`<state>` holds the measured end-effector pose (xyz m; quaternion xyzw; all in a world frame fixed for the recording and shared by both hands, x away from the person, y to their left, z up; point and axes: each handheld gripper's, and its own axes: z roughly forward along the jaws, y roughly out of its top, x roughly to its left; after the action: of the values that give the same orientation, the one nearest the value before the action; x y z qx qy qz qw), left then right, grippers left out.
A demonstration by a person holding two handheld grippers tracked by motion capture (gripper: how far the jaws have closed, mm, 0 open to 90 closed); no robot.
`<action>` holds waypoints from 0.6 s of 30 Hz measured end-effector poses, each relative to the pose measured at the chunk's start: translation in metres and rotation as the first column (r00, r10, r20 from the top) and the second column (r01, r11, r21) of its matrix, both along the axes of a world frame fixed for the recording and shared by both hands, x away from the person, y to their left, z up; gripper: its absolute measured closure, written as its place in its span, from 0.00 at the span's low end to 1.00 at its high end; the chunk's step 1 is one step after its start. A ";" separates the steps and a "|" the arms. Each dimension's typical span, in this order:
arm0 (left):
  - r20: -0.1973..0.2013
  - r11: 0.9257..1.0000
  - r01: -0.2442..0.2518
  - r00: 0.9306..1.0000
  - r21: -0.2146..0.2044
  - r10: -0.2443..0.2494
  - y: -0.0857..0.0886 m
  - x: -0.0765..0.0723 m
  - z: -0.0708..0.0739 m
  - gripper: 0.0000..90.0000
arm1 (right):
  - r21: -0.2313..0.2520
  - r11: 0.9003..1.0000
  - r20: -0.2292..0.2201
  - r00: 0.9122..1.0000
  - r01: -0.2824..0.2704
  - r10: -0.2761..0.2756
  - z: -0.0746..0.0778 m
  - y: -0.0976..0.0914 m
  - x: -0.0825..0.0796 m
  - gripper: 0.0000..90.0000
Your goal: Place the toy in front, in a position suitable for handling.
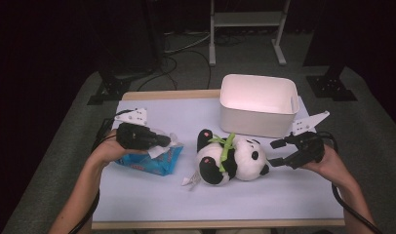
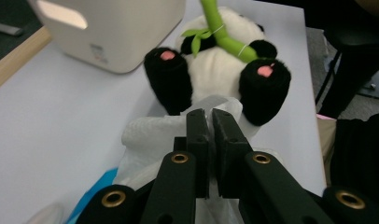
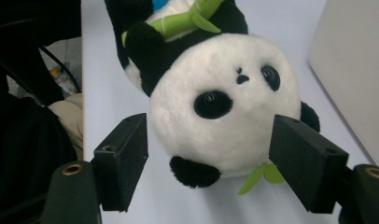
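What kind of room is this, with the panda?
Probably a test lab or workshop, not a home: a covered work table, cables on the floor, a metal stand, and a hand-held right gripper.

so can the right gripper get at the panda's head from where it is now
Probably yes. The right gripper is open and sits just beside the panda, its jaws spread either side of the head in its own view with nothing between them. The white bin stands behind, out of the way.
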<state>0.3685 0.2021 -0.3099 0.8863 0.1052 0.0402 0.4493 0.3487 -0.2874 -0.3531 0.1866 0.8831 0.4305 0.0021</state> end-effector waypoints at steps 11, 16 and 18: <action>0.009 0.995 0.100 0.995 0.024 -0.101 -0.051 0.005 0.006 0.96 | -0.006 0.999 0.002 0.999 -0.037 0.037 0.009 0.012 0.001 0.28; 0.013 0.989 0.148 0.989 0.018 -0.149 -0.073 0.006 0.009 0.96 | -0.011 0.999 0.013 0.999 -0.051 0.051 0.015 0.019 0.002 0.28; 0.015 0.985 0.170 0.985 0.014 -0.170 -0.084 0.008 0.011 0.96 | -0.002 0.998 0.015 0.998 -0.059 0.059 0.018 0.022 0.003 0.28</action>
<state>0.3761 0.1178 -0.2989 0.8944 0.0253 0.0097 0.4463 0.3514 -0.2658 -0.3347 0.1570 0.8886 0.4309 -0.0037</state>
